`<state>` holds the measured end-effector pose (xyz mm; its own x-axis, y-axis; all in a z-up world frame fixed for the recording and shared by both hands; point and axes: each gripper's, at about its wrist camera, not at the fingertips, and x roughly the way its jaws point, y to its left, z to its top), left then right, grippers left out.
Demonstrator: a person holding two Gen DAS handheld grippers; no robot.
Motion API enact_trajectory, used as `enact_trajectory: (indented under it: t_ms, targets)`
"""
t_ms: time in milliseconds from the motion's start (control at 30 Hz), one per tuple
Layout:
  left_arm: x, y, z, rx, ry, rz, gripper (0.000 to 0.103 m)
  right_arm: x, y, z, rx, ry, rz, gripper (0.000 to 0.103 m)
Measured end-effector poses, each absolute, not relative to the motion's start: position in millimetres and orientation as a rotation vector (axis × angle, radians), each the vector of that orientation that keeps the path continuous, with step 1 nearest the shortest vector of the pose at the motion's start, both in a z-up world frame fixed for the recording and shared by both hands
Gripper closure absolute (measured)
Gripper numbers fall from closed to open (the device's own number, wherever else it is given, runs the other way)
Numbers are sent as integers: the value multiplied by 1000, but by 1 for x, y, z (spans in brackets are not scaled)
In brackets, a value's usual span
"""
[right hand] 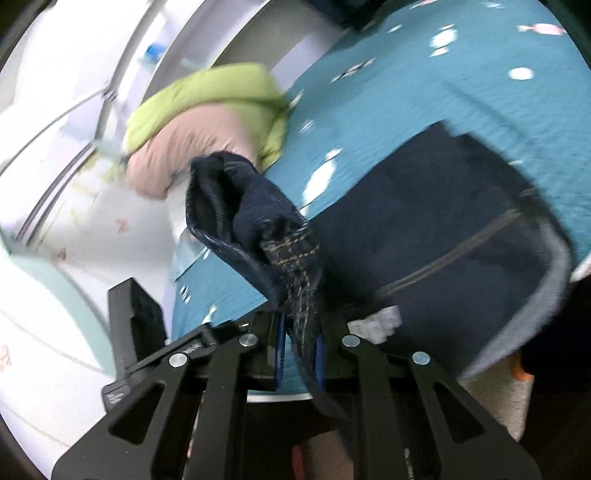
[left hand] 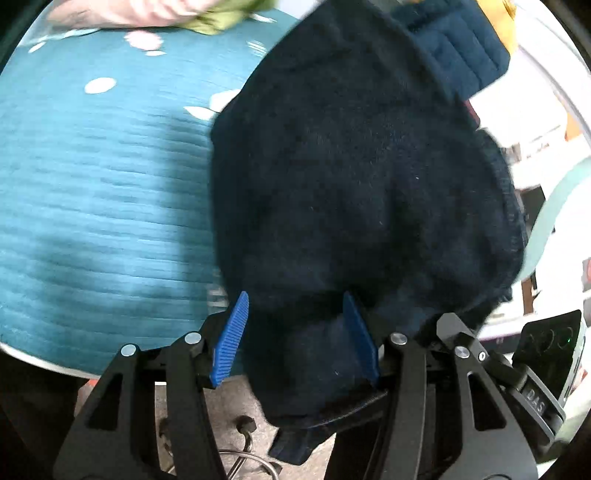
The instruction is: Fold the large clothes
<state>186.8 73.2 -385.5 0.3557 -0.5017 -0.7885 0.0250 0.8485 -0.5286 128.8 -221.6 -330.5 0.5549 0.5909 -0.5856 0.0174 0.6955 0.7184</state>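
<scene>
A large dark navy fleece garment (left hand: 351, 177) hangs over the edge of a teal bed. In the left wrist view its cloth fills the gap of my left gripper (left hand: 295, 332), whose blue pads (left hand: 231, 339) stand wide apart with cloth bunched between them. In the right wrist view my right gripper (right hand: 300, 349) is shut on a bunched navy edge with yellow stitching (right hand: 295, 254). The rest of the garment (right hand: 461, 251), with a grey hem, lies on the bed to the right.
The teal bedspread (left hand: 92, 206) has white spots. A green and pink pillow or bundle (right hand: 207, 122) lies at the far end, also in the left wrist view (left hand: 207, 18). A dark quilted item (left hand: 461, 48) lies behind the garment. Floor with cables (left hand: 240, 454) is below.
</scene>
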Motion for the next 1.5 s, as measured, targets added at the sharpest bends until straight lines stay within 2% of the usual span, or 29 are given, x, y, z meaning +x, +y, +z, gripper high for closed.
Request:
enact_trajectory:
  t_ms: [100,167,200,300,400,500,900,1067,1100,1167,1200,1367,1500]
  targets:
    - [190,44,-396,-420,1193,-380,46,121,-259,-338,771,915,292,91]
    - [191,35,-403,-386,1208,-392,44,116,-283,-346,771,899,211,103]
    - [190,28,-406,-359,1213,-386,40,113,-291,-347,755,888,178,103]
    - [192,19,-418,-316,1238,-392,40,117,-322,-378,884,961,189,102]
    - [192,20,-420,-315,1237,-381,39,119,-329,-393,967,1013,191,94]
    - [192,29,-423,-326,1254,-375,39,117,-325,-398,1003,1027,163,42]
    - [187,4,-416,-305,1265,-360,37,148,-307,-446,1217,1114,224,40]
    - [188,3,-416,-305,1265,-361,35,162,-300,-455,1224,1145,242,41]
    - [188,3,-417,-310,1266,-362,34,162,-301,-460,1232,1147,238,44]
    - [188,2,-417,-309,1268,-364,34,163,-304,-465,1273,1128,247,77]
    - [188,2,-416,-309,1271,-365,34,163,-305,-462,1266,1110,263,89]
    - [183,8,-401,-399,1215,-410,34,156,-302,-399,1067,964,347,93]
    - [178,3,-382,-431,1130,-489,34,142,-317,-369,1020,885,361,94]
